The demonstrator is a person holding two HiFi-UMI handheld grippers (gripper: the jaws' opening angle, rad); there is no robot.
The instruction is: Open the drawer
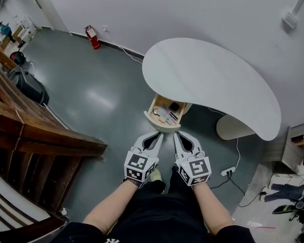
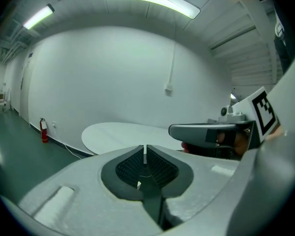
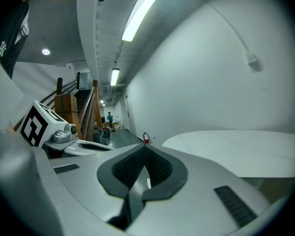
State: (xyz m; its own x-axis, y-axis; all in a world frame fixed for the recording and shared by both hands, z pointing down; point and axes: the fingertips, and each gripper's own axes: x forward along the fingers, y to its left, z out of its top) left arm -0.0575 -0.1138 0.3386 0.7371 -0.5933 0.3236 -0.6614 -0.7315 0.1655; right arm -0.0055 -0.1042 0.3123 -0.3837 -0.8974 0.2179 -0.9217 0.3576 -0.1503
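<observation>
Found the drawer (image 1: 157, 124) pulled out from under the near edge of the white table (image 1: 213, 80), straight ahead of the left gripper (image 1: 158, 135) and right gripper (image 1: 177, 135) in the head view, with its rounded front just beyond both tips. Saw the two grippers held side by side, tips angled toward each other, neither one grasping the drawer. Read the left gripper as clenched down to a hairline slit with nothing inside, and the right gripper as clenched fully shut, likewise empty. Noted pale wood, a curved front panel and an open top showing several small items (image 1: 168, 113), one dark and others light. Could not make out what those items were at that size. Lost the drawer's back end beneath the tabletop. Caught none of the drawer in either gripper view, only the tabletop, the wall (image 1: 142, 9) and the other gripper's body off to one side.
</observation>
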